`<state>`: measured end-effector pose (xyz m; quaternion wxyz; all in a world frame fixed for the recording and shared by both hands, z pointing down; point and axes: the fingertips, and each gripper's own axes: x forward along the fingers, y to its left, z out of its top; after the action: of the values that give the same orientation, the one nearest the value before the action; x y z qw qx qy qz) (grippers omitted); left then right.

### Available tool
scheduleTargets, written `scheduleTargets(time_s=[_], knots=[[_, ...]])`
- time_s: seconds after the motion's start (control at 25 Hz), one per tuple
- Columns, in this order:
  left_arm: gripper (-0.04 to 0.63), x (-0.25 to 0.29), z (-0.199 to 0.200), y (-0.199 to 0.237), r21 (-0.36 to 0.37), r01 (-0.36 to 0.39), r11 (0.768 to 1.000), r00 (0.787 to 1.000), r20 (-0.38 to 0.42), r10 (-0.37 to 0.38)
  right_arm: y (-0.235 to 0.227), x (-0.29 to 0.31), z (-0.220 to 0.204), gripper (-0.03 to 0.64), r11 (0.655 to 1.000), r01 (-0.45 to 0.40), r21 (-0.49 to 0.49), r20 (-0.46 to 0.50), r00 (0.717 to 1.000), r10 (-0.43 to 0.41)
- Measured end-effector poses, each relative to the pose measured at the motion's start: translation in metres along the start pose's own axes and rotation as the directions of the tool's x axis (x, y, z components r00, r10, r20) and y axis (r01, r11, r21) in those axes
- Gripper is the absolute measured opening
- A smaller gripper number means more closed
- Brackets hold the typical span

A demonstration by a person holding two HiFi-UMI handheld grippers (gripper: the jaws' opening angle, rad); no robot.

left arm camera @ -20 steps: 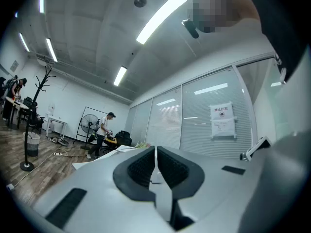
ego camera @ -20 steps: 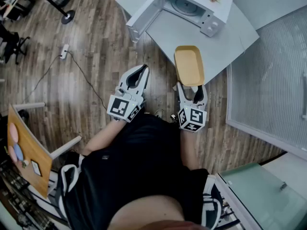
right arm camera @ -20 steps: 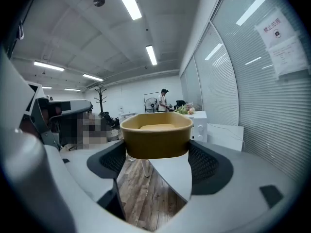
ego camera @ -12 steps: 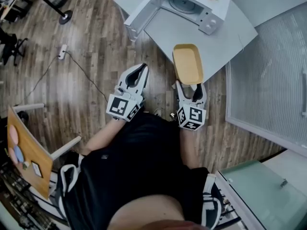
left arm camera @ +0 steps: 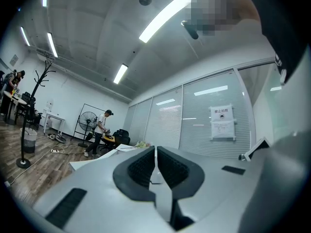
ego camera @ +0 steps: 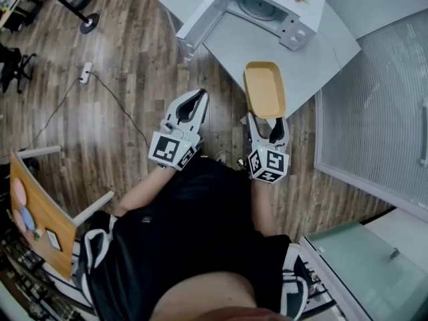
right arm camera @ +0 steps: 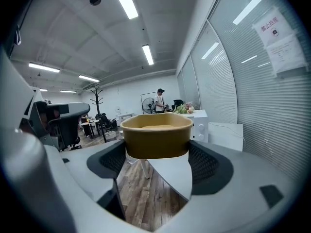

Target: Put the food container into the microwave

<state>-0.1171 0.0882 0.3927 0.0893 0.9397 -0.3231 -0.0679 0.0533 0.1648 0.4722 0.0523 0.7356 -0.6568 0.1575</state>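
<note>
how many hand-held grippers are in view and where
2. The left hand-held gripper is over the wood floor, jaws shut and empty. The right hand-held gripper, beside it near the table, grips the yellow food container.

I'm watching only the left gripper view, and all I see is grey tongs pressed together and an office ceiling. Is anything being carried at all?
Observer: Yes, by the other hand. The right tongs are clamped on the near end of a yellow food container.
Visitor: Is there anything in it?
Observer: The head view looks straight down into it, and it shows empty.
Visitor: Where would it go?
Observer: A white microwave sits on a grey table ahead, with its door swung wide open.
Visitor: Is the container inside yet?
Observer: No. In the head view it overlaps the table's near edge, short of the microwave.
</note>
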Motion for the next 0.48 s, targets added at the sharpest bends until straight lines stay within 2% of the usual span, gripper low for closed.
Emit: scheduleTargets(time_s=[0.48], knots=[[0.034, 0.037, -0.001, 0.059, -0.024, 0.107, 0.994, 0.994, -0.014, -0.108, 0.022, 0.067, 0.001, 0.419, 0.997, 0.067, 0.025, -0.011, 0.998, -0.067]])
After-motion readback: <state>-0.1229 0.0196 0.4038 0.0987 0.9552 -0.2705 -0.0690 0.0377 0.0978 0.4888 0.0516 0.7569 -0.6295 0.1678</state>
